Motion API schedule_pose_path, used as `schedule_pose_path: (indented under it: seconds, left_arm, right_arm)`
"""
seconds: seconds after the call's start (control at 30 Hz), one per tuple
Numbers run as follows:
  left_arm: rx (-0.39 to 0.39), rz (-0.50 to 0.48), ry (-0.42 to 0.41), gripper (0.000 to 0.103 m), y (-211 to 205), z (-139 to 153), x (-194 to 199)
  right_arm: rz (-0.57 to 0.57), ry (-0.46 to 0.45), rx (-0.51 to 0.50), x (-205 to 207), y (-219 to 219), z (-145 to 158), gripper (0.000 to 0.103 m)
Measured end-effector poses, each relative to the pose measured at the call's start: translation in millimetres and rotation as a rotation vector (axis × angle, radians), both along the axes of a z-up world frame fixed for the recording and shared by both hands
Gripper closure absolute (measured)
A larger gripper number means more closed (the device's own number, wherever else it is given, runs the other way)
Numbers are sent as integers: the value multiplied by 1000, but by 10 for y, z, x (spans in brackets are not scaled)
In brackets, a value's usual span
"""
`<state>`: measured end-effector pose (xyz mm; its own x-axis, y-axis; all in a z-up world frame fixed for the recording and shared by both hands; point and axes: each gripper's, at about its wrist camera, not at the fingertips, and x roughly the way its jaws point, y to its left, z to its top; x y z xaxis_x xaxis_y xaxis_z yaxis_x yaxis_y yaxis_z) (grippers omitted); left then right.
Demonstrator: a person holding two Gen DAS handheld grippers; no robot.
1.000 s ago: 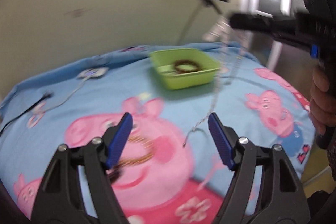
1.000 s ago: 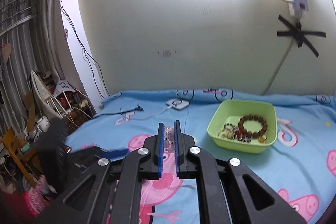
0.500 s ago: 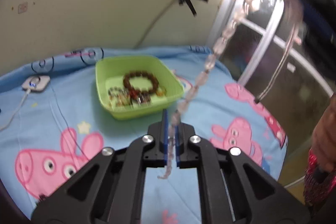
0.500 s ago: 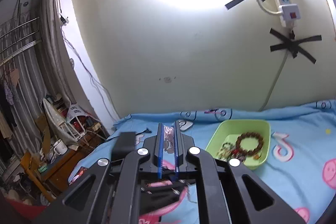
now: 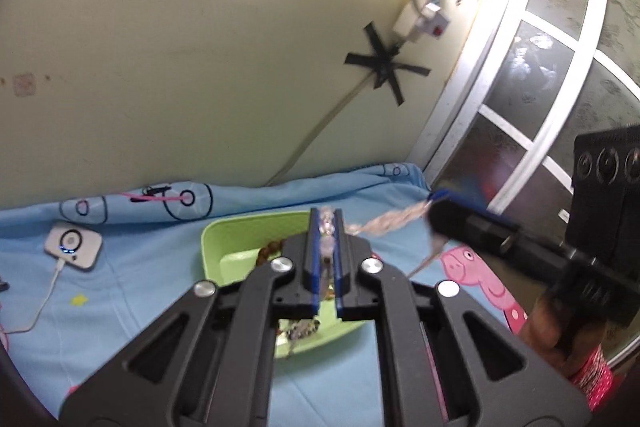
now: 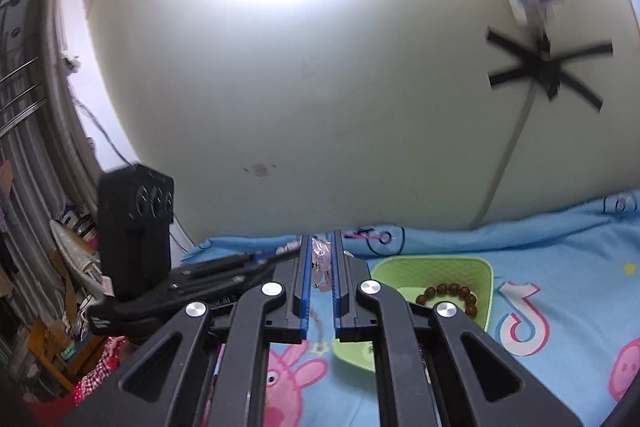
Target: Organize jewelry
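Left wrist view: the left gripper (image 5: 327, 227), fingers closed on a pale pink beaded necklace (image 5: 384, 221), hovers above the green plastic tray (image 5: 224, 239); strand runs rightward to the right gripper (image 5: 440, 201).

Right wrist view: the right gripper's fingers clamp the necklace's other end, left of the tray.

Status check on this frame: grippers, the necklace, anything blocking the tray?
Left gripper and right gripper both shut on pale bead necklace, strung between them. Green tray below, brown bracelet inside. Nothing blocking.

Lime-green tray (image 5: 224, 239), brown bead bracelet (image 6: 450, 293), pig-patterned blue sheet (image 6: 560, 263).
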<state>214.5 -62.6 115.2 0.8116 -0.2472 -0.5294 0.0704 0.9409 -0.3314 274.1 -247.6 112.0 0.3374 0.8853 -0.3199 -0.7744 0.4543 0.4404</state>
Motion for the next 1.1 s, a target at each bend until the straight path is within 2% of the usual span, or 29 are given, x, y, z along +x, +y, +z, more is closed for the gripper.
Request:
schedule_pose_path:
  seconds: [0.23, 0.3, 0.33, 0.37, 0.47, 0.53, 0.63, 0.7, 0.73, 0.77, 0.83, 0.9, 0.97, 1.03, 1.1]
  left_arm:
    - [-1, 41, 134, 97, 91, -547, 537]
    - [-2, 63, 191, 82, 129, -716, 639]
    - [2, 78, 214, 64, 150, -768, 674]
    - [5, 96, 233, 59, 177, -816, 691]
    - [2, 110, 234, 59, 244, -801, 640]
    - [9, 123, 192, 59, 284, -641, 511]
    - [10, 144, 101, 59, 328, -272, 203]
    - [15, 153, 35, 59, 347, -26, -93]
    - [22, 157, -3, 59, 346, 105, -315]
    - [28, 159, -30, 59, 371, 172, -496]
    - [62, 181, -73, 59, 447, 239, -953]
    - [97, 231, -82, 59, 572, 178, -1457]
    - [105, 280, -51, 59, 695, 23, -1817]
    - [109, 349, 8, 59, 846, -210, -2187]
    - [117, 404, 69, 59, 944, -493, -2481]
  right_arm:
    - [-1, 134, -71, 506, 288, -664, 103]
    - [-3, 181, -81, 624, 352, -861, 103]
    - [-10, 192, -88, 672, 377, -908, 103]
    - [-22, 198, -99, 701, 395, -949, 103]
    - [-21, 193, -83, 691, 368, -925, 103]
    - [-23, 170, -51, 625, 296, -789, 102]
    - [-24, 111, 5, 423, 132, -514, 100]
    - [-28, 57, 51, 236, 2, -321, 91]
    - [-40, 9, 79, 68, -91, -211, 76]
    - [-51, -25, 99, -69, -163, -147, 51]
    - [-82, -96, 144, -407, -317, -79, 23]
    - [-92, -129, 163, -658, -385, -111, 21]
    - [-30, -100, 141, -848, -337, -247, 21]
    - [39, -39, 84, -973, -193, -468, 21]
    - [94, 1, -8, -1138, 8, -744, 26]
